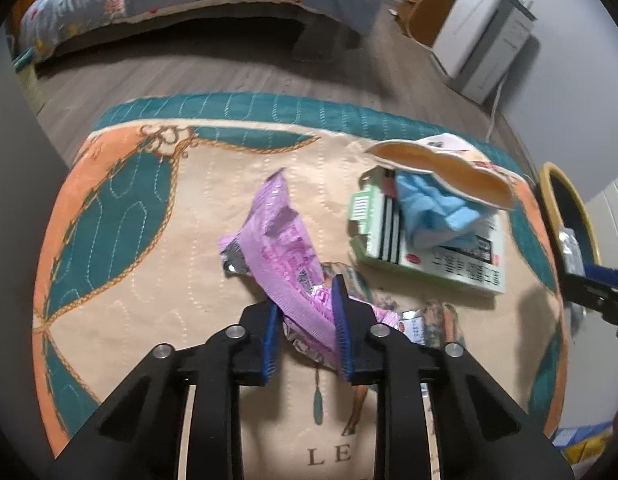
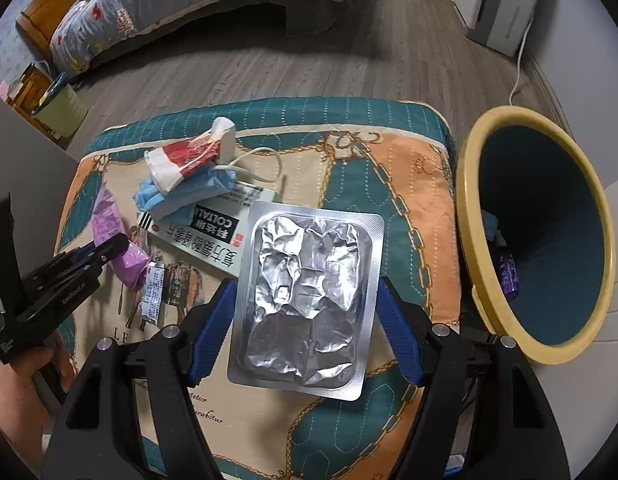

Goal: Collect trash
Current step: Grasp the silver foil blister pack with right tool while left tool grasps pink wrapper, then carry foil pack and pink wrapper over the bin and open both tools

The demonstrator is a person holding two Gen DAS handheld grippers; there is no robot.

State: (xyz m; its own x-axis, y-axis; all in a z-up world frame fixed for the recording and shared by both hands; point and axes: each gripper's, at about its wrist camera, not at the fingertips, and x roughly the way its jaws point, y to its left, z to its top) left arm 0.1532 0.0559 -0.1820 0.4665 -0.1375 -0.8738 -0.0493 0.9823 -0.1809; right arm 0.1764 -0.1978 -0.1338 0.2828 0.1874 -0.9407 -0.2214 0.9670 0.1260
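A crumpled purple wrapper [image 1: 283, 240] lies on the patterned cushion [image 1: 149, 248]; my left gripper [image 1: 305, 312] is shut on its near end. In the right wrist view the same wrapper [image 2: 113, 236] shows at the left with the left gripper [image 2: 109, 254] on it. My right gripper [image 2: 305, 300] is shut on a silver foil blister pack [image 2: 305, 296], held above the cushion [image 2: 409, 208]. The bin [image 2: 545, 236], yellow-rimmed and teal inside, stands to the right with something purple in it.
On the cushion lie a medicine box [image 1: 437, 256], a blue face mask [image 1: 437, 212], a crushed paper cup [image 2: 185, 160] and a small printed sachet [image 2: 151, 292]. A bed [image 1: 189, 4], a white appliance [image 1: 485, 40] and wooden floor lie beyond.
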